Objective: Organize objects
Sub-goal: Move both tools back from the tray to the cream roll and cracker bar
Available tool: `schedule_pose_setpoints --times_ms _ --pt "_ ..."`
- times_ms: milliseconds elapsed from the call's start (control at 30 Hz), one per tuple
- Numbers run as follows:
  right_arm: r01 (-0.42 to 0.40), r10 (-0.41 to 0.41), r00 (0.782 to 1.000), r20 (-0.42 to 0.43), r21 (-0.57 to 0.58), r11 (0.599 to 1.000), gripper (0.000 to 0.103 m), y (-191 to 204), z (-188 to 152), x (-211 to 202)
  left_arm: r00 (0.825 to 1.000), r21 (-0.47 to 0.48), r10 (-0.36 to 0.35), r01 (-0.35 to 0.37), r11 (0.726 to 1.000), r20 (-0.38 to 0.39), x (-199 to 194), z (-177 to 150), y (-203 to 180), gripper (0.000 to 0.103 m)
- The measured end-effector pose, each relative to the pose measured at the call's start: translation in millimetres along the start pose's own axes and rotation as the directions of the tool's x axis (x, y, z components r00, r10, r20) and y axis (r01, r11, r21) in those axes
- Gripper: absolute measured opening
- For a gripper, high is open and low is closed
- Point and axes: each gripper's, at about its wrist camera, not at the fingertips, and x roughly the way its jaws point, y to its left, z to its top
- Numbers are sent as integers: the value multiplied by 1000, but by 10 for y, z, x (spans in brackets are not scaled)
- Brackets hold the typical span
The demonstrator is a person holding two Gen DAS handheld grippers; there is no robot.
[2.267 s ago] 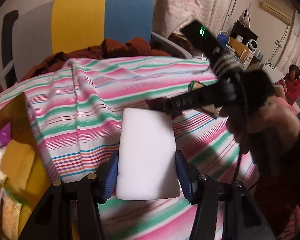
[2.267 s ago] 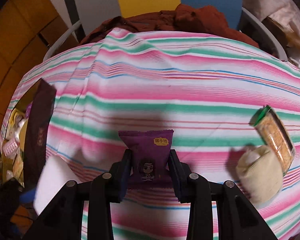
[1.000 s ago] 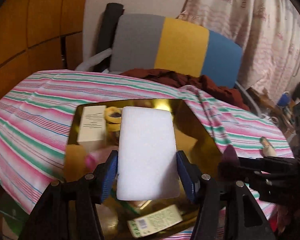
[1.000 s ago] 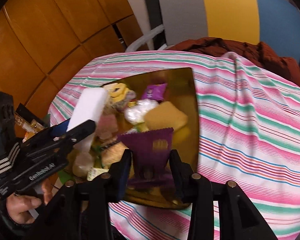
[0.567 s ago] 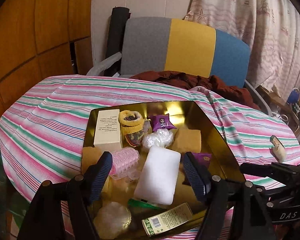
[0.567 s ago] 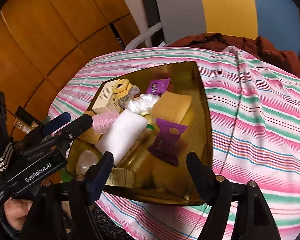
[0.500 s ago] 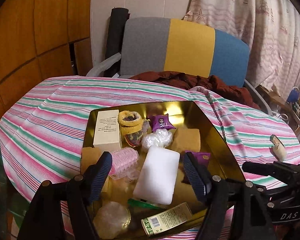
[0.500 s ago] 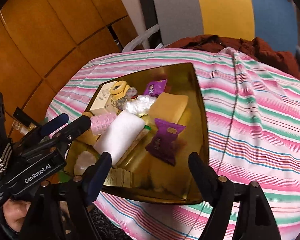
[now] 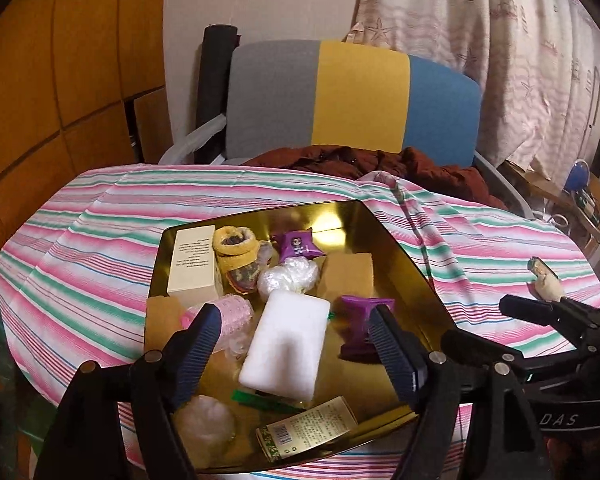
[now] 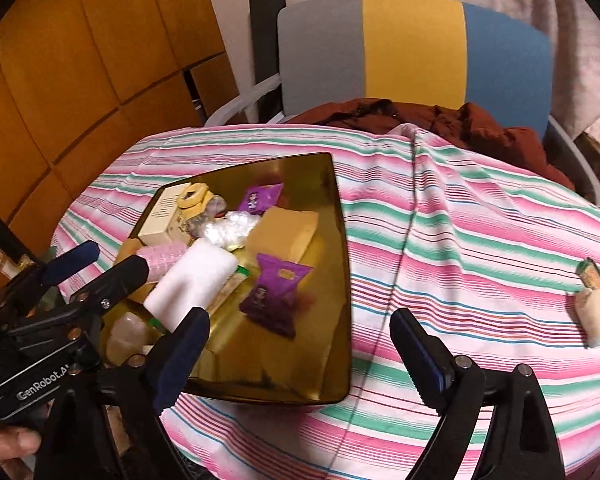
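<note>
While both tools hang with fingers spread wide and nothing between them, the left tool (image 9: 292,344) over the gold tray (image 10: 342,240) and the right tool (image 10: 300,344) at its near edge, two things lie out on the striped tabletop (image 10: 480,240) to the right: a pale lump (image 10: 592,312) touching a green-edged packet (image 10: 590,274). The lump looks soft and light, so I'd pinch it across its middle; the packet seems crinkly and slippery, best taken by its flat sides. The white block (image 9: 286,344) and purple sachet (image 10: 276,296) rest in the tray.
</note>
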Motion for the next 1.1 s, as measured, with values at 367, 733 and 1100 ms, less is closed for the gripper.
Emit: schedule_pose_setpoints --times_ms 367,733,1100 --pt "63 -64 998 14 34 997 97 -283 -37 -99 1000 53 -28 29 998 -4 9 -7 -184 78" --pt "126 -127 992 -2 145 981 97 -877 -51 -218 995 143 -95 96 985 -9 28 25 -546 78" --pt "245 -257 966 -5 323 914 97 -1864 -3 -527 985 238 -169 173 956 -36 120 62 -1017 78"
